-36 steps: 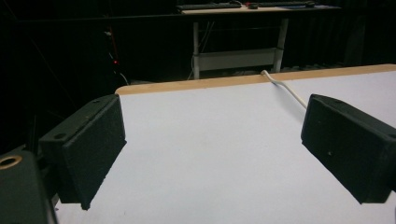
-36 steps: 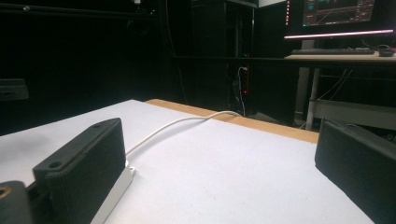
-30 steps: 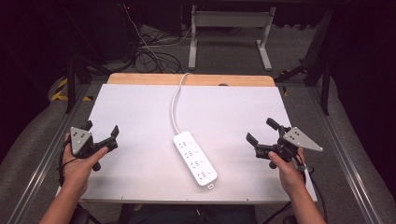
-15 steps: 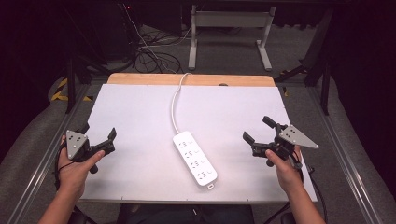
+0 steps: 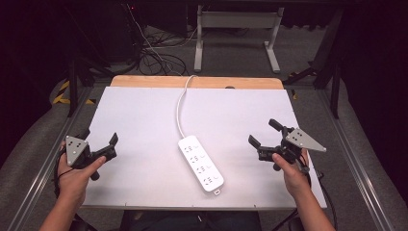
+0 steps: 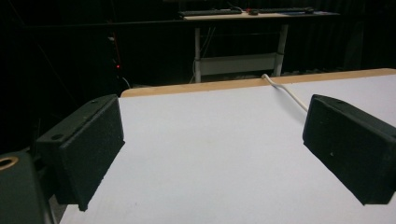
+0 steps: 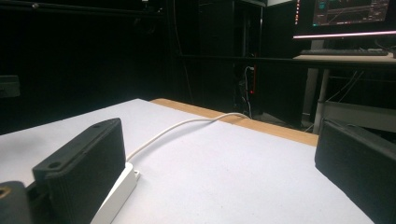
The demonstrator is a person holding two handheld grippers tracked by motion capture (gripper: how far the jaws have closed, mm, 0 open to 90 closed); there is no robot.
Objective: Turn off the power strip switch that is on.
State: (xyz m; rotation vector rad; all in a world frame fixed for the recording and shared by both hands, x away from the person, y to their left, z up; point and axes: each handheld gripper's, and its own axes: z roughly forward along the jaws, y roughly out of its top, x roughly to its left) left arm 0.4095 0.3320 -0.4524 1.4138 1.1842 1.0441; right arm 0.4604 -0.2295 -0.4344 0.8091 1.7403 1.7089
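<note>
My left gripper (image 5: 107, 148) and right gripper (image 5: 263, 138) gape wide, empty, flanking the power strip (image 5: 200, 163); rigid, light, probably slick, best pinched across its narrow sides.

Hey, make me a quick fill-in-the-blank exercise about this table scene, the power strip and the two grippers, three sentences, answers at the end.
1. The white power strip lies on the white table between the two ____.
2. Its cord runs away from the person and over the table's ____ edge.
3. The left gripper and the right gripper both have their jaws ____, holding nothing.

Missing words: grippers; far; open
</note>
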